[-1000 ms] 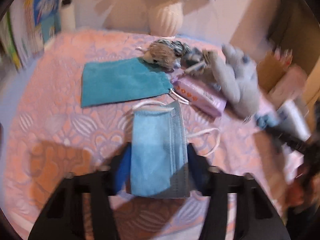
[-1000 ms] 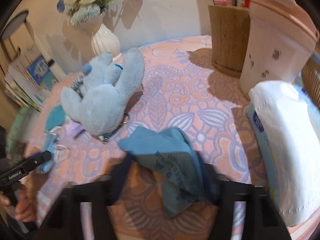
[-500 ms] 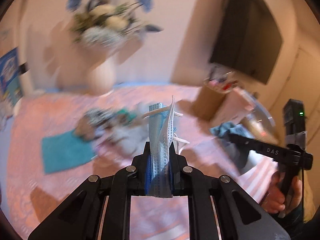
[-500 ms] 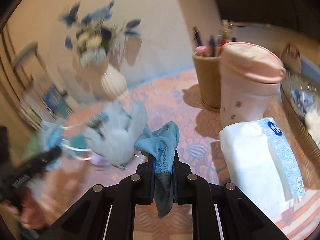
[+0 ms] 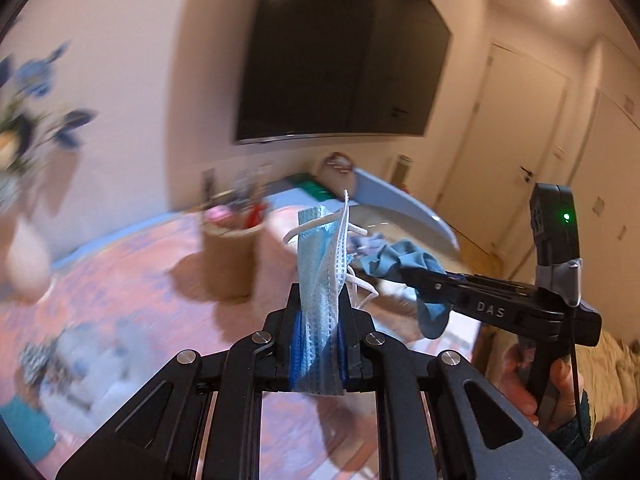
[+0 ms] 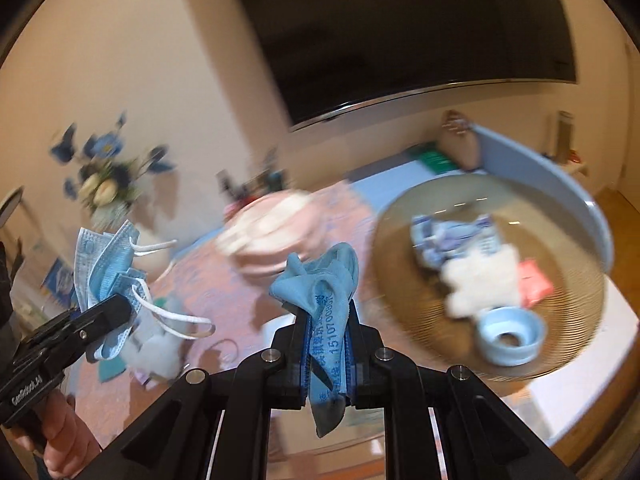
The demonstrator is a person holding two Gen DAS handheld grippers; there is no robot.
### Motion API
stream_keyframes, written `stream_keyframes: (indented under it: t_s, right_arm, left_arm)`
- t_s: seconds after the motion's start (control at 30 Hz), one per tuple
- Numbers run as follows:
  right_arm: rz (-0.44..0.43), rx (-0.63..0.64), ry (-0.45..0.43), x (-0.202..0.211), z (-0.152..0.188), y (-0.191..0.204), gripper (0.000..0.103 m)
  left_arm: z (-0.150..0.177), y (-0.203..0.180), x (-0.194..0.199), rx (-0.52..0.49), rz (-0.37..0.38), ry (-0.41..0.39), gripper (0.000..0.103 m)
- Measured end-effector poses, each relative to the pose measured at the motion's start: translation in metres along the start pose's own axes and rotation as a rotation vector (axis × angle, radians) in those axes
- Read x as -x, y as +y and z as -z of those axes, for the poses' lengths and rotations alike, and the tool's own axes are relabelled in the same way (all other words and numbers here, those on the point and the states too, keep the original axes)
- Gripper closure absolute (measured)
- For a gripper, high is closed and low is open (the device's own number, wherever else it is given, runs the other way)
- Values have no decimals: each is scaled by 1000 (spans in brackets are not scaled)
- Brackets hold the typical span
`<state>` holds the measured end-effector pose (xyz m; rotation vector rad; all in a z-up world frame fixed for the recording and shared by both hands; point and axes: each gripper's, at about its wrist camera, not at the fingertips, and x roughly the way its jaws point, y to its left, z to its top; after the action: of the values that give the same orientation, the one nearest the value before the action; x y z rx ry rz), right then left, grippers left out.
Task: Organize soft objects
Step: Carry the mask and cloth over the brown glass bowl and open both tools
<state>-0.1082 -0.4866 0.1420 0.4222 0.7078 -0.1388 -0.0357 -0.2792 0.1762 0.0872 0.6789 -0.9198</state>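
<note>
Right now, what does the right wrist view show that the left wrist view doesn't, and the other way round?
Only the right wrist view: the wire basket with a light blue ring and a white plush inside.

Only the left wrist view: the woven pen holder, a closed door.

Both: the left gripper shut on the face mask, the right gripper shut on the blue cloth, the dark screen.

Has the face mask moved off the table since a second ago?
Yes. The face mask lay flat on the pink tablecloth; now the left gripper holds it pinched upright, lifted above the cloth.
</note>
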Motion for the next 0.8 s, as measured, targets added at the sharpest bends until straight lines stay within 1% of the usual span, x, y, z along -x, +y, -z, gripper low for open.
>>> stream_keyframes:
  t_s: [0.13,0.17,0.33,0.43,0.5,0.53,0.57,0.6,0.63,0.67,0.7,0.73,0.77,0.8]
  right_arm:
    - [36,-63,-28,6,-15,-39,90]
    - [47,-71,-36,7,-18,-44,90]
    - [101,-116,-73,8,-36,-74,90]
    - [129,-136,-77,3,-49,-89,90]
    - [136,-152,-80,-1,-53,-95,90]
    - [142,-161,-79,-3,-55,-99,90]
    - [148,-173,-76,-5,-57,-103,89]
    - [150,-183,-73,-8,-59,-107,86]
    - [154,-191,-66,-11,-59,-112,79]
    - [166,-197,-52,-16,-60,-117,72]
    - [178,-195,-41,-20,-60,-122,54]
    - [189,-191,-37,-22,-59,-124,44]
    - [207,-190,-37,-22,-56,-127,44]
    - [220,-189,-34,-22,-54,-129,44]
  left_arm:
    - [-20,-28,-33,-65,56,19,92]
    - [-25,-34,-43,-77,66,23,92]
    - [-45,-56,-86,-95,128,55,92]
    - [-57,-70,-109,-107,148,68,92]
    - [-63,-77,-120,-115,148,69,92]
    - [-66,-81,-127,-116,138,69,88]
    - [-68,-83,-133,-114,136,75,87]
    - [-69,-84,-139,-109,143,86,83]
    - [-69,-84,-143,-103,139,90,73]
    - [-69,-85,-147,-98,132,90,71]
    - [-71,-84,-153,-94,129,99,64]
    - [-70,-84,-160,-86,134,121,57]
    - [-69,-83,-163,-74,148,138,55]
    - [-67,-82,-163,-62,165,151,47]
